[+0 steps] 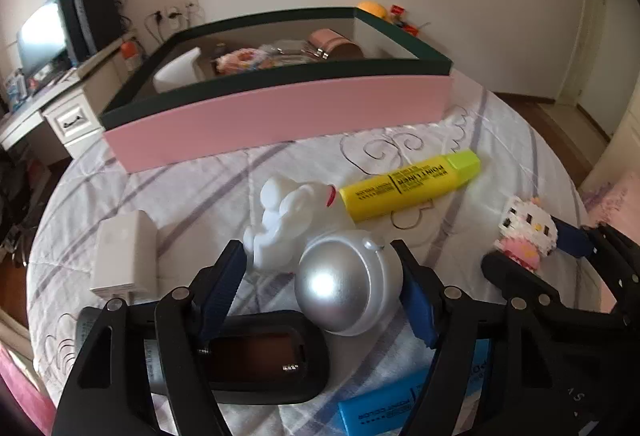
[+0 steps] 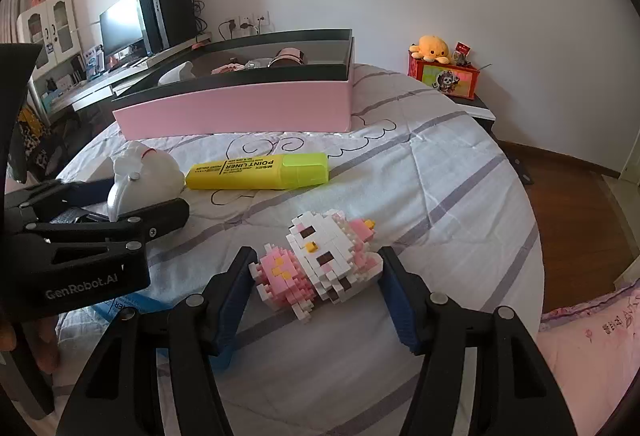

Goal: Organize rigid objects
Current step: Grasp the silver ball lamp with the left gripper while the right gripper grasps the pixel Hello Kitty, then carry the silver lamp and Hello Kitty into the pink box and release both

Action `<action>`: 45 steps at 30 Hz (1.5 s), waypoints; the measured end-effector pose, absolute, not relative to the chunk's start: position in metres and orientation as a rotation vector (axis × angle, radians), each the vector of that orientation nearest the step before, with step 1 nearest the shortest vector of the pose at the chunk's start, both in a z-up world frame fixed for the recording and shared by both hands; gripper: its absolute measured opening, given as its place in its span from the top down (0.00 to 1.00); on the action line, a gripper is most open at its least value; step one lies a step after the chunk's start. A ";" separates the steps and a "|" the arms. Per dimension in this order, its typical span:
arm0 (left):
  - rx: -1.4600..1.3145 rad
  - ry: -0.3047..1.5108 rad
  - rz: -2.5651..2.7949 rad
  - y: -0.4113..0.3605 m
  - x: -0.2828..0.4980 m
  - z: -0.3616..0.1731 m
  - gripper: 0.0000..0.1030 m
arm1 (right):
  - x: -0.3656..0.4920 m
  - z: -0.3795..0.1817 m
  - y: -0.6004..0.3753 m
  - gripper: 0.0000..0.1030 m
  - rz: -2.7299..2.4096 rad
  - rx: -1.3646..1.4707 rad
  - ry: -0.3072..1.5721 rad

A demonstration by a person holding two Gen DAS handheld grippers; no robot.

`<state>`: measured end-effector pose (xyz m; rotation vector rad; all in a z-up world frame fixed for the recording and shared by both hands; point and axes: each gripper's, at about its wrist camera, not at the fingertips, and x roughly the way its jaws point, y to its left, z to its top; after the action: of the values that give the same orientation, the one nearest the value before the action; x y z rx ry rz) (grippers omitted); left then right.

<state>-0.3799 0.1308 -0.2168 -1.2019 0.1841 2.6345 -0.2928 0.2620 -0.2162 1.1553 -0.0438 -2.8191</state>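
My left gripper (image 1: 320,288) is open with its jaws on either side of a silver dome-shaped object (image 1: 346,286), not pressing it; the dome also shows in the right wrist view (image 2: 124,196). A white figurine (image 1: 286,222) lies just beyond the dome. My right gripper (image 2: 316,290) is open around a pink and white block-built cat figure (image 2: 320,264), which also shows in the left wrist view (image 1: 526,230). A yellow highlighter (image 1: 412,184) (image 2: 260,172) lies on the bedspread. The pink box (image 1: 280,116) (image 2: 240,108) with a dark rim stands behind, holding several items.
A white charger block (image 1: 124,256), a black case (image 1: 256,356) and a blue highlighter (image 1: 384,408) lie near the left gripper. A desk with a monitor (image 2: 120,24) stands at the far left. A red box with a plush octopus (image 2: 436,48) stands at the far right.
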 end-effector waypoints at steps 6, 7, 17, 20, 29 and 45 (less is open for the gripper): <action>-1.153 0.099 2.606 0.123 -0.375 -0.212 0.29 | -0.294 -0.217 0.260 0.39 -2.820 1.172 -0.018; -1.145 0.094 2.611 0.122 -0.374 -0.211 0.29 | -0.294 -0.217 0.260 0.39 -2.820 1.172 -0.019; -1.086 0.165 2.635 0.116 -0.361 -0.204 0.39 | -0.292 -0.216 0.262 0.39 -2.826 1.153 -0.029; -1.074 0.156 2.621 0.111 -0.356 -0.204 0.39 | -0.291 -0.216 0.263 0.39 -2.826 1.147 -0.033; -1.038 0.148 2.628 0.099 -0.347 -0.202 0.39 | -0.291 -0.215 0.264 0.39 -2.822 1.132 -0.058; -0.935 0.122 2.659 0.073 -0.329 -0.176 0.40 | -0.283 -0.188 0.241 0.39 -2.792 1.054 -0.031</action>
<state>-0.3291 0.0735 -0.1758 -0.9349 0.1220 2.6586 -0.2835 0.2410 -0.1882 1.0535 -0.0309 -2.7918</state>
